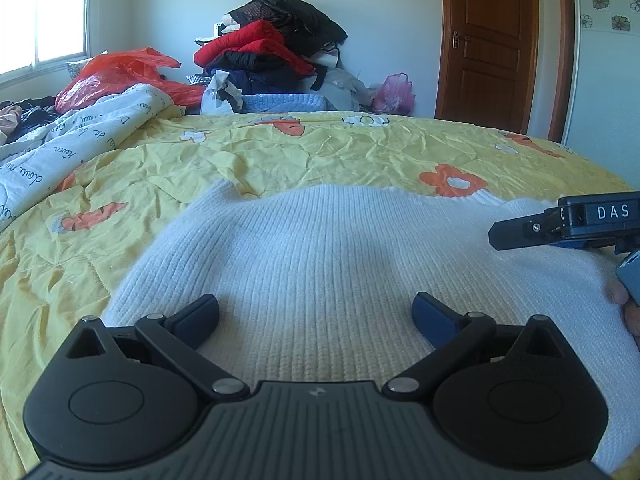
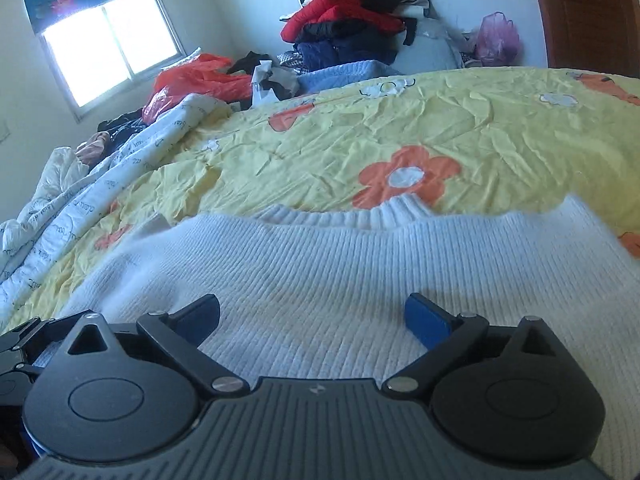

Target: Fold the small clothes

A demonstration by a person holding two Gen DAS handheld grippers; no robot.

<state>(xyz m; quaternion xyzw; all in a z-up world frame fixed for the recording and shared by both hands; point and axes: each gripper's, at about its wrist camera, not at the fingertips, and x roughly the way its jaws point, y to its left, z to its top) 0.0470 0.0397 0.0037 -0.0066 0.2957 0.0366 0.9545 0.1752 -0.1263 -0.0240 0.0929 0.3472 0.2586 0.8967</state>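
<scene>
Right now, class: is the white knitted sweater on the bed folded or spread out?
Spread out, at least partly: the white knitted sweater lies flat on the yellow flowered bedspread, ribbed collar showing. Sleeves are not visible.

The white sweater (image 1: pixel 320 264) runs under both gripper bodies, its near edge hidden. In the right wrist view its right shoulder blurs. The right gripper (image 1: pixel 520 232) is cut off by the left wrist view's edge.

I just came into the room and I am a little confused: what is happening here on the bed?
A person is folding clothes with a handheld gripper in each hand. A white knitted sweater lies spread on the yellow flowered bedcover. The left gripper and the right gripper are both above the sweater with jaws open, holding nothing. More clothes are piled by the far wall.
</scene>
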